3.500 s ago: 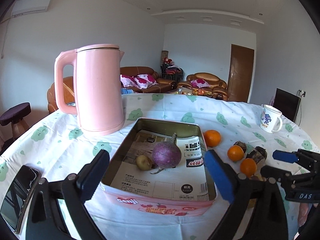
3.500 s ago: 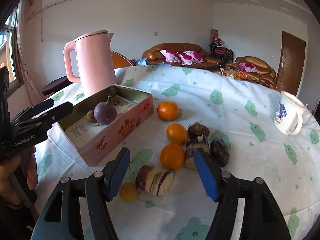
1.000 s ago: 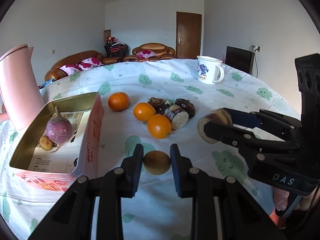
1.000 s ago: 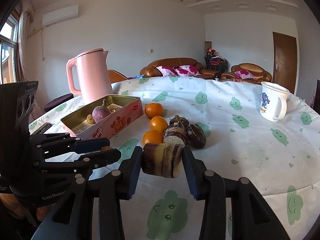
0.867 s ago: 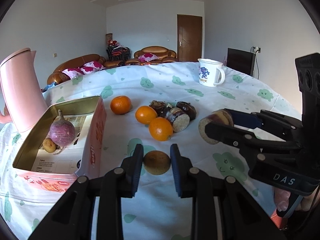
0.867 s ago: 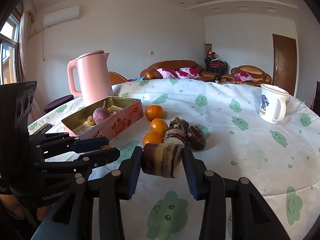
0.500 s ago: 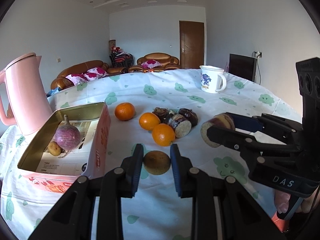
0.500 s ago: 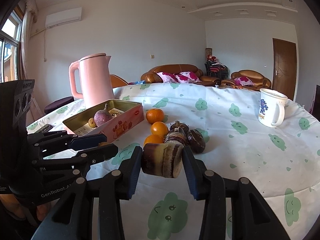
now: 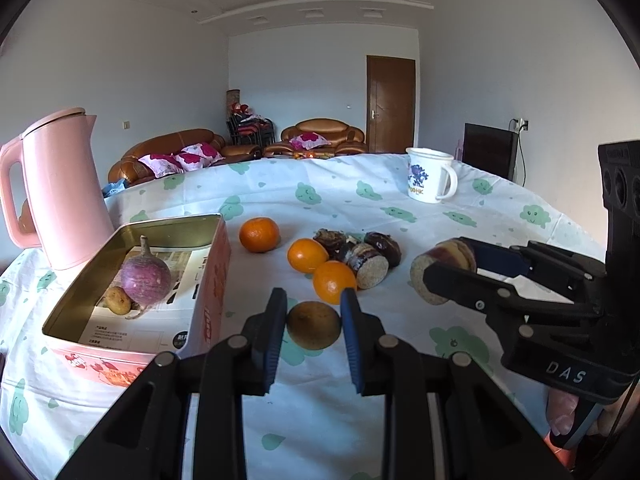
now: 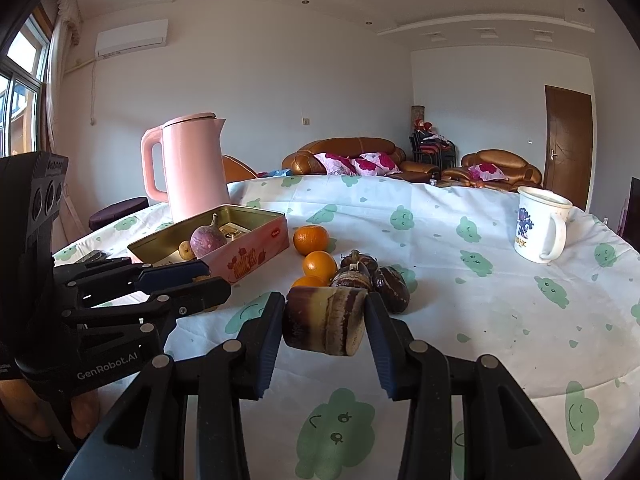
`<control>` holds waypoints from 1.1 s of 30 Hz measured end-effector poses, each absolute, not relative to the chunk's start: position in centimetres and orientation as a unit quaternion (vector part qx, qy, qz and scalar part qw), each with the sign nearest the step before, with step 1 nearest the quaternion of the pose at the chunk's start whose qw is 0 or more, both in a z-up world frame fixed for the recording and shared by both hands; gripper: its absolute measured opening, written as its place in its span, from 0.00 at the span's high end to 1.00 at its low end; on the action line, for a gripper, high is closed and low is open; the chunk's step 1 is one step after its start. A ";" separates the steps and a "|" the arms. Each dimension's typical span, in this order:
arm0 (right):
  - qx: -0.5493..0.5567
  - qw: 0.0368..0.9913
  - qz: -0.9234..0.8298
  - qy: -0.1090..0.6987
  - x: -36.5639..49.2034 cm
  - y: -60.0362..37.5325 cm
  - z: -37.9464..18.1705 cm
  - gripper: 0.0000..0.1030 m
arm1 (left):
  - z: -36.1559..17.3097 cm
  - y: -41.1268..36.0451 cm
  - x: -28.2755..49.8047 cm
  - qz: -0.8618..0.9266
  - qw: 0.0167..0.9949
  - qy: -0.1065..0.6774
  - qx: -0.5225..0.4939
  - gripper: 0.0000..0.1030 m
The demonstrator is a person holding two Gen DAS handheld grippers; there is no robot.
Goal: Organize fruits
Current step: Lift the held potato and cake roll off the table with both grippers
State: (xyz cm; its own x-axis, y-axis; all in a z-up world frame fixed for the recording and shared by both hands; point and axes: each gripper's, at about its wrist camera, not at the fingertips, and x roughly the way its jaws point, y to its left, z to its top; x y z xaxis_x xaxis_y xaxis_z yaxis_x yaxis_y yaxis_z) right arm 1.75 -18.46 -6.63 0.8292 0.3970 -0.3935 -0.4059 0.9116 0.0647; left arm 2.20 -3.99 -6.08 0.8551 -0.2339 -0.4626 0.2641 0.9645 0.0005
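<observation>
My left gripper (image 9: 313, 330) jaws clamped on a brown fruit (image 9: 314, 325), my right gripper (image 10: 325, 326) jaws gripping a cut root chunk (image 10: 325, 325), oranges (image 9: 334, 282) just beyond, tin (image 9: 72, 297) ahead-left.

oranges (image 9: 306, 255) right of tin (image 9: 208, 264)

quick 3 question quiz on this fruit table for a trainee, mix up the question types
1. True or false: the left gripper is shut on a small brown fruit.
2. How many oranges lie loose on the tablecloth?
3. What does the right gripper hold? A) an orange B) a cut brown root chunk C) the mug

Key: 1 true. 2 three. 3 B.
</observation>
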 end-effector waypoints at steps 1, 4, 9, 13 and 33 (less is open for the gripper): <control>-0.011 0.957 0.210 0.202 1.7 -18.5 -6.7 0.58 | -6.1 -3.9 2.1 -0.128 0.963 0.234 0.030 0.72; -0.011 0.957 0.209 0.199 1.7 -18.5 -6.6 0.58 | -5.9 -3.8 2.0 -0.127 0.965 0.230 0.027 0.72; -0.012 0.959 0.209 0.194 1.5 -18.5 -6.6 0.58 | -5.9 -3.8 1.7 -0.123 0.967 0.221 0.028 0.72; -0.012 0.959 0.208 0.189 1.3 -18.6 -6.5 0.58 | -5.8 -3.8 1.5 -0.120 0.969 0.213 0.027 0.72; -0.016 0.965 0.207 0.163 0.5 -18.6 -6.3 0.58 | -5.4 -3.8 0.5 -0.106 0.978 0.177 0.025 0.72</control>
State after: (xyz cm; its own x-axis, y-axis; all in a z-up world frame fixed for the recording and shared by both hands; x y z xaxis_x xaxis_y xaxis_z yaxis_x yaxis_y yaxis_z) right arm 0.45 -18.63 -6.30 0.8611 0.3939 -0.3215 -0.4045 0.9138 0.0362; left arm 0.49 -3.75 -5.40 0.9149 -0.1985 -0.3516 0.2160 0.9763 0.0107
